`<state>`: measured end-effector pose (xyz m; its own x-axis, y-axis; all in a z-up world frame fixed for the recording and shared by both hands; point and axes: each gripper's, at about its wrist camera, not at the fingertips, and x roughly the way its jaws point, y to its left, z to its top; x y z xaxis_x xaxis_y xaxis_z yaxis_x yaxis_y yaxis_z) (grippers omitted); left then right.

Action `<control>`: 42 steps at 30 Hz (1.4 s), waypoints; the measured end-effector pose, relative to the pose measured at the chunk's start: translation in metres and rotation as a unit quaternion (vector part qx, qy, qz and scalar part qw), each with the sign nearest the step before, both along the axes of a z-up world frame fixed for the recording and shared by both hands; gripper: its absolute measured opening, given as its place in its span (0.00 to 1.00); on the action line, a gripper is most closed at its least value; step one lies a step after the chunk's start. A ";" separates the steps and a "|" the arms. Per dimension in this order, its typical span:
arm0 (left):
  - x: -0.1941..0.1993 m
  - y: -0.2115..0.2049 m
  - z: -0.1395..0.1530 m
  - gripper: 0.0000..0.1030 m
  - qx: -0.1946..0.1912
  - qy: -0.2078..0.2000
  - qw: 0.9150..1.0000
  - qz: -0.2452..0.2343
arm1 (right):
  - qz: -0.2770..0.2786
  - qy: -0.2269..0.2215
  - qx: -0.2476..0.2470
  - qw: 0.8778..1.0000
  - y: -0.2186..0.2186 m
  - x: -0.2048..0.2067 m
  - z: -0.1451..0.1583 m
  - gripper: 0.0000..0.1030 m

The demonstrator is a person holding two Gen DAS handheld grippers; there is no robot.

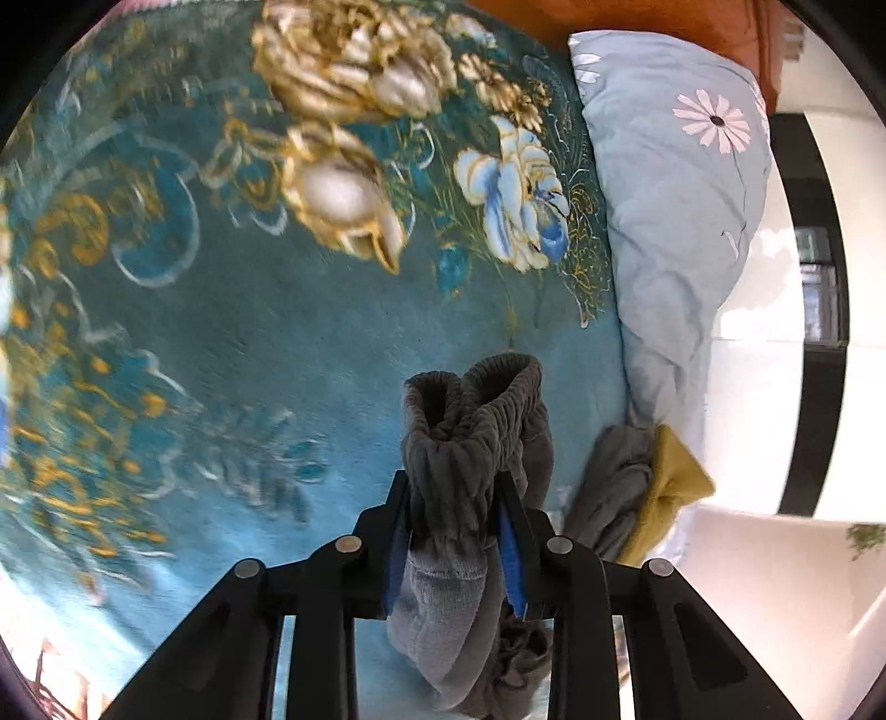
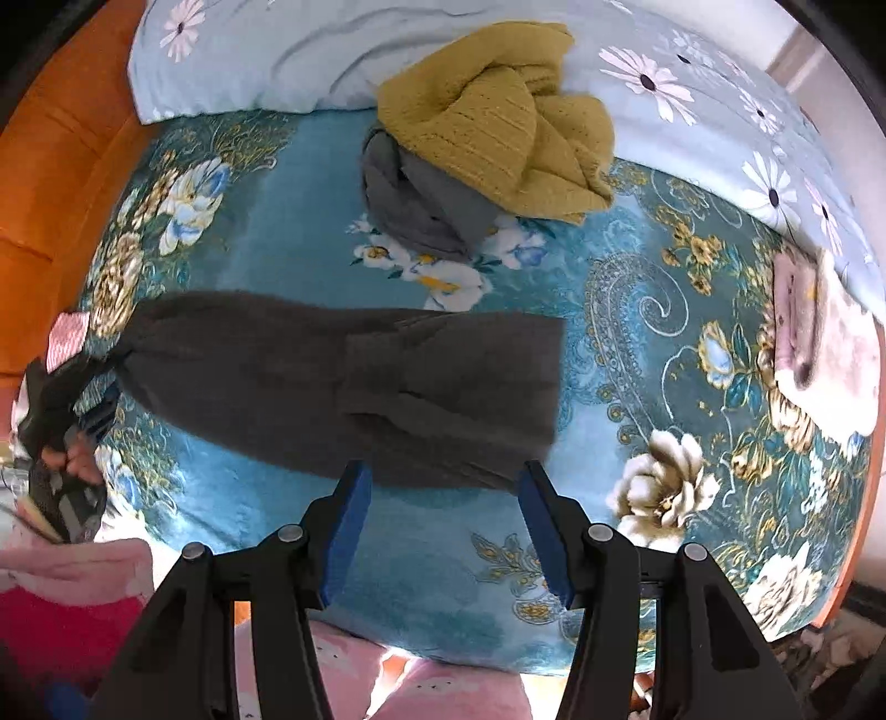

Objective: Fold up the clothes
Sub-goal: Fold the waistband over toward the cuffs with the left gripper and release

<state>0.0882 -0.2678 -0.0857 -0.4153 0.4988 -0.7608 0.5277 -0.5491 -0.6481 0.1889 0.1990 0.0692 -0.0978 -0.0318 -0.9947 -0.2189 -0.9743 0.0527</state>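
Dark grey trousers (image 2: 343, 382) lie stretched across the teal floral bedspread (image 2: 310, 221). My left gripper (image 1: 455, 498) is shut on their elastic waistband (image 1: 470, 421), which bunches up between the fingers; this gripper also shows at the left in the right wrist view (image 2: 61, 432), lifting that end. My right gripper (image 2: 440, 476) is open and empty, just above the near edge of the trouser legs. A mustard knit garment (image 2: 498, 122) lies on a crumpled grey garment (image 2: 421, 205) at the far side.
Pale blue daisy-print pillows (image 2: 277, 50) line the far edge. A pink folded cloth (image 2: 797, 321) lies on the right. An orange headboard (image 2: 50, 166) stands on the left. A white wall and dark window (image 1: 819, 288) show past the bed.
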 end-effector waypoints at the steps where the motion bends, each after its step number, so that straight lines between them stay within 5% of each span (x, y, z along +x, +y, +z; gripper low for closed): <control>1: 0.003 0.006 0.009 0.29 -0.015 0.008 1.000 -0.018 | -0.010 0.002 -0.003 1.000 0.003 0.002 0.000 0.55; 4: 0.005 0.038 0.050 0.30 -0.066 0.057 0.992 -0.094 | -0.038 0.012 -0.009 0.999 0.013 0.008 0.003 0.55; 7: 0.001 0.091 0.103 0.30 -0.119 0.130 0.965 -0.195 | -0.056 0.027 -0.013 0.998 0.025 0.016 0.007 0.55; 12: 0.016 0.210 0.152 0.31 -0.249 0.200 0.876 -0.362 | -0.085 0.046 -0.026 0.995 0.044 0.033 0.011 0.55; 18: 0.044 0.328 0.138 0.31 -0.336 0.181 0.794 -0.473 | -0.126 0.065 -0.037 0.989 0.085 0.063 0.014 0.55; 24: 0.085 0.428 0.106 0.35 -0.404 0.160 0.717 -0.545 | -0.160 0.070 -0.035 0.984 0.135 0.104 0.008 0.55; 29: 0.102 0.478 0.077 0.40 -0.456 0.132 0.673 -0.567 | -0.167 0.067 -0.045 0.983 0.172 0.127 -0.002 0.55; 30: 0.103 0.484 0.073 0.47 -0.460 0.124 0.673 -0.565 | -0.168 0.067 -0.049 0.982 0.179 0.131 -0.004 0.55; 32: 0.103 0.489 0.073 0.59 -0.449 0.111 0.687 -0.561 | -0.168 0.067 -0.059 0.982 0.191 0.135 -0.009 0.55; 35: 0.102 0.493 0.082 0.65 -0.431 0.106 0.707 -0.550 | -0.168 0.068 -0.073 0.981 0.206 0.134 -0.019 0.55; 38: 0.097 0.479 0.096 0.65 -0.395 0.090 0.746 -0.529 | -0.165 0.073 -0.096 0.979 0.214 0.127 -0.029 0.55; 42: 0.089 0.405 0.119 0.69 -0.367 0.053 0.822 -0.432 | -0.150 0.084 -0.149 0.974 0.213 0.110 -0.046 0.55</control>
